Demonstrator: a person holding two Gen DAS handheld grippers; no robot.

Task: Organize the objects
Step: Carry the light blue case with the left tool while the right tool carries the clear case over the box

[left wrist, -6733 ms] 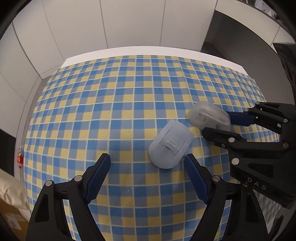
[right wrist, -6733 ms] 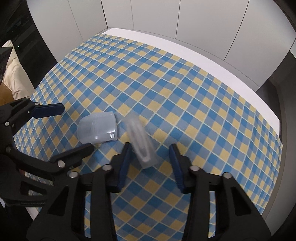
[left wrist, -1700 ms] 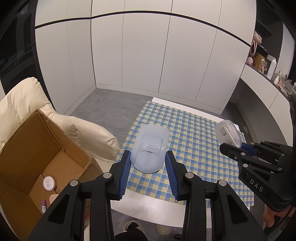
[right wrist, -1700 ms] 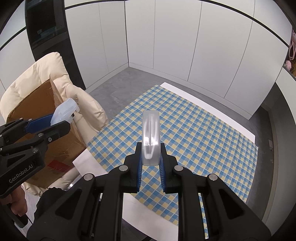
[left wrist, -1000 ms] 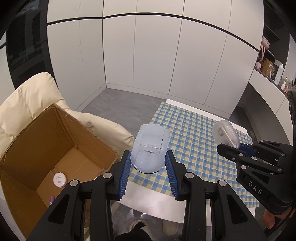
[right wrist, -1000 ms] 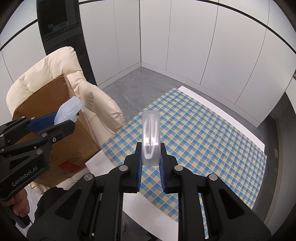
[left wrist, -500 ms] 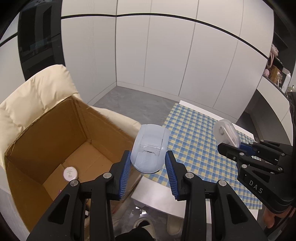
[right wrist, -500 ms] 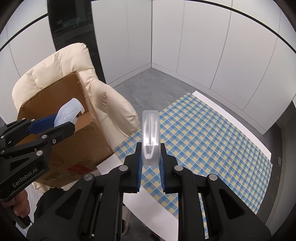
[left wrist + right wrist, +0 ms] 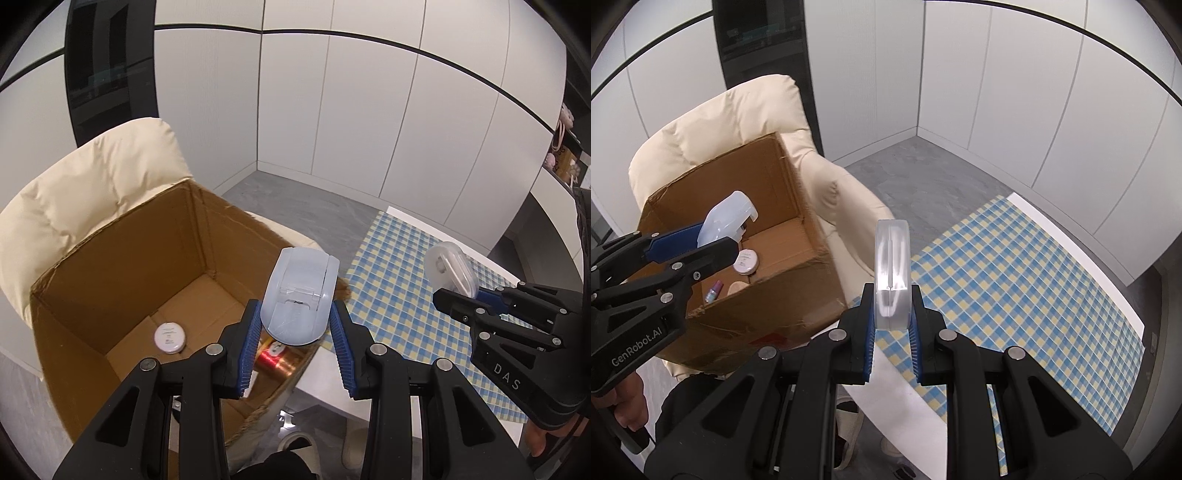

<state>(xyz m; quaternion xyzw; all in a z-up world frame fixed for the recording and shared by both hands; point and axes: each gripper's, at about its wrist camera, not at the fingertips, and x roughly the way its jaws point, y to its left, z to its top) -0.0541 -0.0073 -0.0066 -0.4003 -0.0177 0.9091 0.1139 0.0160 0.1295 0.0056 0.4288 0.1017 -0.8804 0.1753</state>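
Cream padded armchair (image 9: 92, 192) at left, carrying an open cardboard box (image 9: 122, 266) on its seat, flaps up. Beside it, a table (image 9: 960, 406) with white top, covered by a blue-and-yellow checked cloth (image 9: 1015, 280); grey floor and white cabinet fronts beyond. Left gripper (image 9: 295, 336) held in the air over the box's near right corner, blue pads pinching a pale translucent plastic case (image 9: 299, 295) by its two sides, broad face up, a clear clip visible on it. Right gripper (image 9: 892, 328) held above the table's near edge, pads pressed tight on a second translucent plastic case (image 9: 891, 269), this one on edge, narrow rim toward the camera, standing up out of the jaws. On the box floor: a small round white compact (image 9: 170, 333) lying flat, well apart from a shiny red-and-copper item (image 9: 275, 356) near the front wall, partly hidden behind the left gripper. Right wrist view also shows a small purple-capped bottle (image 9: 714, 291) and a tan oval thing (image 9: 738, 286) near the compact. Person's hand (image 9: 626, 410) grips the left tool's handle.
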